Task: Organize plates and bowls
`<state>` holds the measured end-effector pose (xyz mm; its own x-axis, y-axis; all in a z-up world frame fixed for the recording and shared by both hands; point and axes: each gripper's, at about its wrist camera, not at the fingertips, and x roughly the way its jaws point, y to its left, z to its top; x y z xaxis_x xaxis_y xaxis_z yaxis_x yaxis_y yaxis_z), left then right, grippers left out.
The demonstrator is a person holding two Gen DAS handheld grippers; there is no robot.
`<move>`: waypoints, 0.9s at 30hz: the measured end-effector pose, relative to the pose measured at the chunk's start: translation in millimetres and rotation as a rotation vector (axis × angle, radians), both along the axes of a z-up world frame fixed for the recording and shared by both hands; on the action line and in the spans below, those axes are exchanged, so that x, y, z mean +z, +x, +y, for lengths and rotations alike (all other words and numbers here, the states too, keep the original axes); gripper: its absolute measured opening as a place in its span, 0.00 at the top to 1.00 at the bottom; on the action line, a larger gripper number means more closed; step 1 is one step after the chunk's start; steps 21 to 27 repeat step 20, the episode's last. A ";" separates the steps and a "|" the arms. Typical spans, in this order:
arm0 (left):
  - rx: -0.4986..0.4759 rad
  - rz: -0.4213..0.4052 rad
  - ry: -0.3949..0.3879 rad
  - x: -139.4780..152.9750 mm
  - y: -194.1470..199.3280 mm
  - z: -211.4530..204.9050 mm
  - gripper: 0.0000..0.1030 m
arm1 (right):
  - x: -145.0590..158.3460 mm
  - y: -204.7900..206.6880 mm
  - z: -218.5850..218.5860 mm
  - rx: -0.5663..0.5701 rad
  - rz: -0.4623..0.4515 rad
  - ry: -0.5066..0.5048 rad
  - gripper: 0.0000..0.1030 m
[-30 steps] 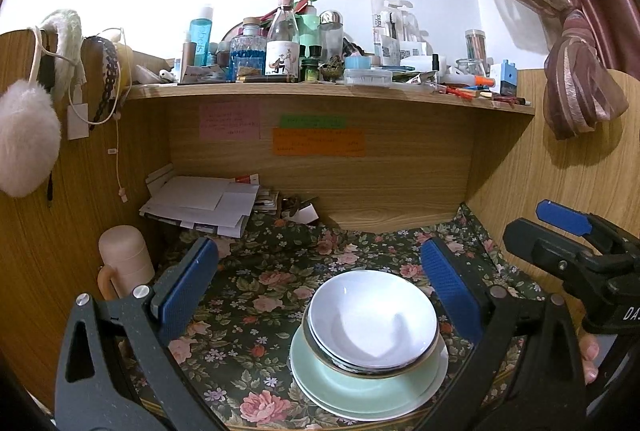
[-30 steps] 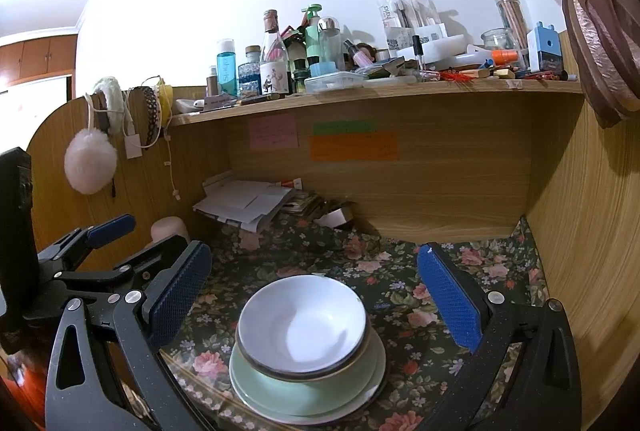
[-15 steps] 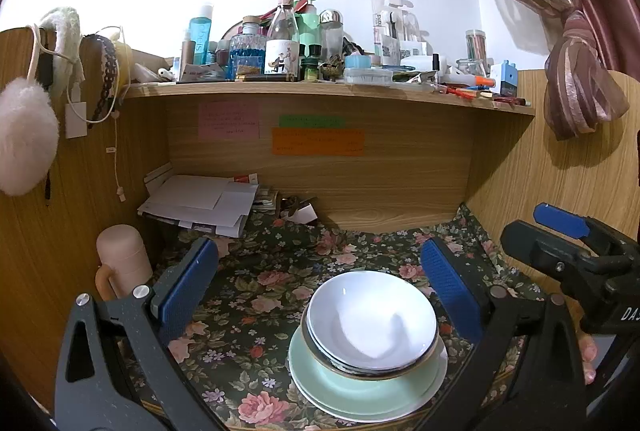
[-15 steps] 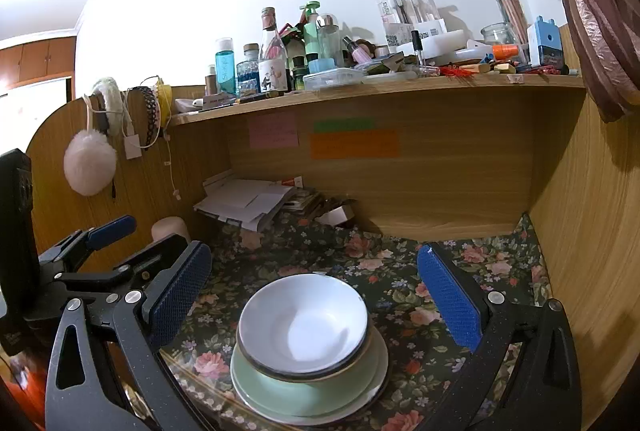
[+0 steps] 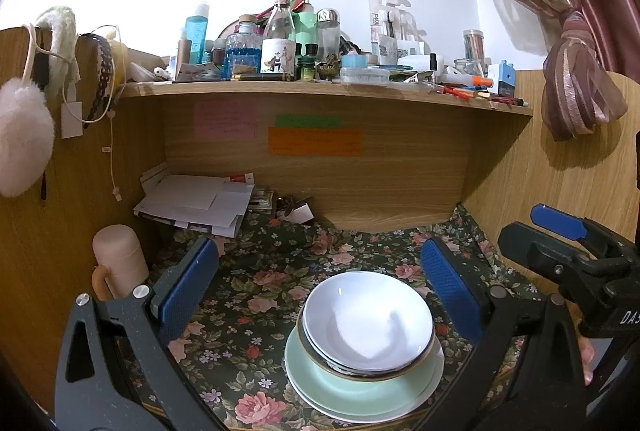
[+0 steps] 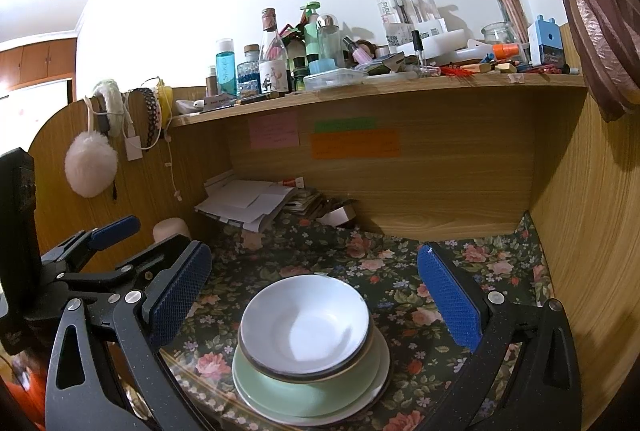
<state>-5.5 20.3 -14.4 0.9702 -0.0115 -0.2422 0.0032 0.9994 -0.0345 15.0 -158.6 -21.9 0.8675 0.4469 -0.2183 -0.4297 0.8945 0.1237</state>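
A stack sits near the desk's front edge: white bowls (image 5: pixel 368 319) nested on a pale green plate (image 5: pixel 340 387) over a white plate. It also shows in the right wrist view, bowls (image 6: pixel 306 323) on the green plate (image 6: pixel 304 395). My left gripper (image 5: pixel 316 291) is open and empty, held back above the stack's left side. My right gripper (image 6: pixel 316 295) is open and empty, jaws wide either side of the stack, above it. Each gripper shows in the other's view: the right one (image 5: pixel 568 255), the left one (image 6: pixel 100 255).
A floral cloth (image 5: pixel 256 283) covers the desk inside a wooden alcove. A pink mug (image 5: pixel 118 263) stands at the left wall. Papers (image 5: pixel 196 203) lie at the back left. A cluttered shelf (image 5: pixel 320 87) of bottles runs overhead. A curtain (image 5: pixel 576 79) hangs right.
Both grippers have drifted very slightly; the stack sits a touch lower in the right wrist view. Nothing was taken hold of or let go.
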 end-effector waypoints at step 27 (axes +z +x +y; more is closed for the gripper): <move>0.005 0.003 -0.007 0.7 0.1 -3.8 0.00 | 1.2 -3.4 5.0 -0.008 0.002 0.004 0.00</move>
